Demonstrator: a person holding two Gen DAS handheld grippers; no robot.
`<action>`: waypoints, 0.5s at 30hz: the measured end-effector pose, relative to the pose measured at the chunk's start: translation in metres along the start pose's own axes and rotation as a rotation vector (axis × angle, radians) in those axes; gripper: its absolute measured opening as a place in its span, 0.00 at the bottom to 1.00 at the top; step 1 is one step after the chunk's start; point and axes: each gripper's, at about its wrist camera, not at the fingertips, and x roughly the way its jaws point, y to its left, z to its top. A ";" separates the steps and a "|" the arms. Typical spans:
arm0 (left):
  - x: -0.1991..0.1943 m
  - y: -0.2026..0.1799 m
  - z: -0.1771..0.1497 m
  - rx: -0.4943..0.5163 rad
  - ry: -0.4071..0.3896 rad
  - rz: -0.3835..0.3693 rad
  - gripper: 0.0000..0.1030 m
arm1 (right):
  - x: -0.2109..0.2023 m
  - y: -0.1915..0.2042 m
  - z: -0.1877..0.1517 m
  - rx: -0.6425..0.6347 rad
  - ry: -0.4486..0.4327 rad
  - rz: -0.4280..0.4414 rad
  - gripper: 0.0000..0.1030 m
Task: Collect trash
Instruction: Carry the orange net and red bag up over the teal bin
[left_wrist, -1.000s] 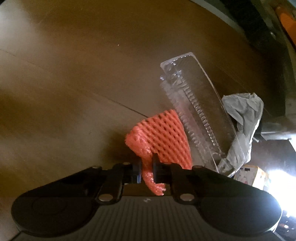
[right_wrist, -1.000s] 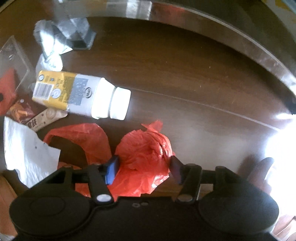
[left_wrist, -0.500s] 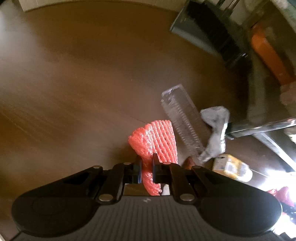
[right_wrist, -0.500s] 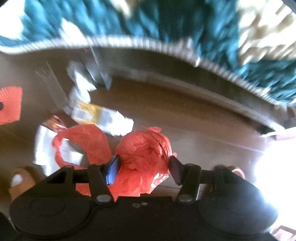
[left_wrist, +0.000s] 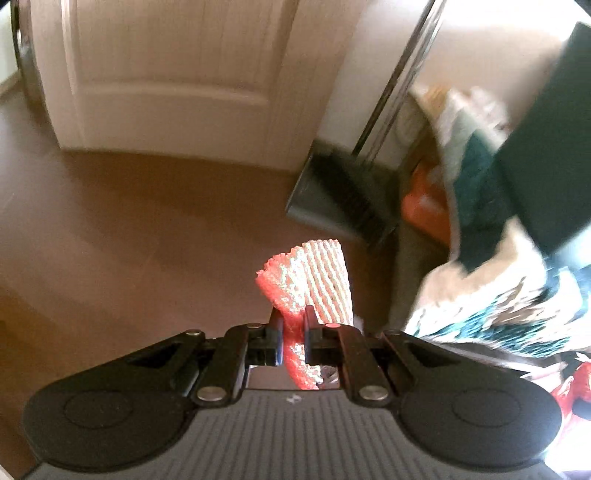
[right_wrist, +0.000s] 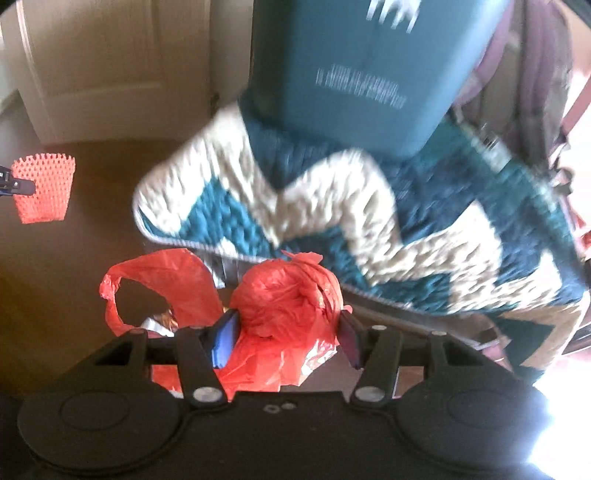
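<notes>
My left gripper (left_wrist: 293, 325) is shut on an orange foam fruit net (left_wrist: 314, 280) and holds it in the air above the brown floor. The net also shows at the far left of the right wrist view (right_wrist: 42, 188), pinched by the left gripper's fingertips (right_wrist: 14, 184). My right gripper (right_wrist: 286, 332) is shut on a crumpled red plastic bag (right_wrist: 284, 306), whose handle loop (right_wrist: 155, 280) hangs to the left. A dark teal bin (right_wrist: 365, 66) stands ahead on a rug, and it shows at the right edge of the left wrist view (left_wrist: 546, 155).
A teal and cream zigzag rug (right_wrist: 332, 206) lies under the bin. A white door (left_wrist: 166, 74) is at the back. A dark dustpan with a metal handle (left_wrist: 340, 199) leans beside the wall. An orange object (left_wrist: 424, 206) sits by the rug. A backpack (right_wrist: 535, 92) is at the right.
Both grippers have lifted away from the floor with their loads and tilted up. The floor trash has dropped from view; the door, rug and teal bin have come into view.
</notes>
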 end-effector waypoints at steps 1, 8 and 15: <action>-0.014 -0.004 0.003 0.009 -0.019 -0.013 0.10 | -0.014 -0.001 0.002 0.002 -0.022 0.000 0.54; -0.101 -0.038 0.011 0.087 -0.128 -0.076 0.10 | -0.106 -0.003 0.013 -0.015 -0.186 -0.003 0.54; -0.169 -0.078 0.016 0.143 -0.247 -0.132 0.10 | -0.184 -0.010 0.032 -0.032 -0.365 0.001 0.54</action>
